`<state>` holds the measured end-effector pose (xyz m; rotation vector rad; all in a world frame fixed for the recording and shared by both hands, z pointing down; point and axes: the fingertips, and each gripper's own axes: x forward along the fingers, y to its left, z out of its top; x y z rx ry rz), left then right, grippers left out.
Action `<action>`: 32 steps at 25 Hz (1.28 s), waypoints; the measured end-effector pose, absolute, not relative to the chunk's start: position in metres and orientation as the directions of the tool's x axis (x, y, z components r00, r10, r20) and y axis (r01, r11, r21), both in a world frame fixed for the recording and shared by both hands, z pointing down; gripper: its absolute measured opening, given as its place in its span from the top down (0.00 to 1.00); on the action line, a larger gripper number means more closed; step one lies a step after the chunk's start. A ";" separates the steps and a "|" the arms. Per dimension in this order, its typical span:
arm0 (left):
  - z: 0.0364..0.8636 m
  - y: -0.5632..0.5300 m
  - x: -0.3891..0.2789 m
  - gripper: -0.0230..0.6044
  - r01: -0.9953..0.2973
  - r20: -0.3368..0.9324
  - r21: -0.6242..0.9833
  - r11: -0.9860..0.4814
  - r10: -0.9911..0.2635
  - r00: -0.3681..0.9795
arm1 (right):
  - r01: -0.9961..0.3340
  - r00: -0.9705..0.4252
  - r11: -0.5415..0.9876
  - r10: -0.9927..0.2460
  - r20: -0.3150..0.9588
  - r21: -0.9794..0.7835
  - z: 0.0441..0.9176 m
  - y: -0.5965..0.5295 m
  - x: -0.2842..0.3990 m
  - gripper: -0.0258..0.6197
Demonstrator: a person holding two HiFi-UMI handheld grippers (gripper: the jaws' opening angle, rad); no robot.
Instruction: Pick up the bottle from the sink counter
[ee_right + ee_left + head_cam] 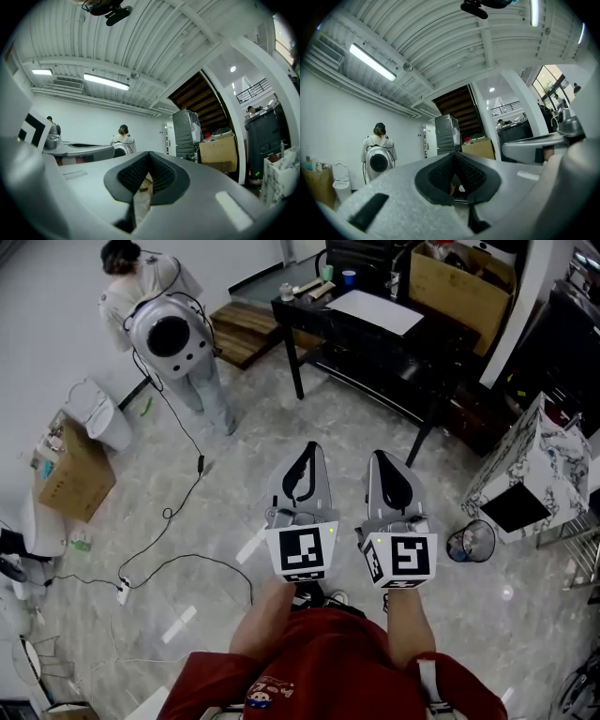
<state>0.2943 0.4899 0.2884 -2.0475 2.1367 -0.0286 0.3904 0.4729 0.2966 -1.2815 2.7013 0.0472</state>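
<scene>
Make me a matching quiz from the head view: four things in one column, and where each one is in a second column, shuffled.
Things
1. cardboard box
2. wire basket
3. white sheet
4. white backpack

Places
A. on the black table
B. on a person's back
C. on the floor at the picture's left, near a white bin
D. on the floor at the picture's right, by the marble-patterned box

Pairs: 1-C, 2-D, 3-A, 4-B

Left tongs closed, empty — person beyond, cardboard box
</scene>
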 end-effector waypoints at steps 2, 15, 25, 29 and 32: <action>0.288 0.487 0.292 0.96 -0.989 -0.119 -0.139 0.053 -0.992 -0.037 | -0.770 -0.626 0.637 -0.765 -0.151 -0.032 0.296 0.469 0.387 0.96; 0.290 0.429 0.228 0.96 -0.991 -0.147 -0.099 0.085 -0.987 -0.070 | -0.752 -0.655 0.659 -0.742 -0.139 0.024 0.297 0.410 0.323 0.96; 0.290 0.336 0.129 0.96 -0.992 -0.134 -0.074 0.099 -0.987 -0.088 | -0.737 -0.674 0.674 -0.730 -0.110 0.046 0.295 0.317 0.221 0.96; 0.288 0.300 0.086 0.96 -0.992 -0.125 -0.076 0.097 -0.988 -0.087 | -0.739 -0.673 0.673 -0.732 -0.102 0.045 0.293 0.280 0.177 0.96; 0.286 0.273 0.055 0.96 -0.992 -0.127 -0.071 0.100 -0.988 -0.091 | -0.741 -0.671 0.670 -0.735 -0.101 0.050 0.290 0.253 0.148 0.96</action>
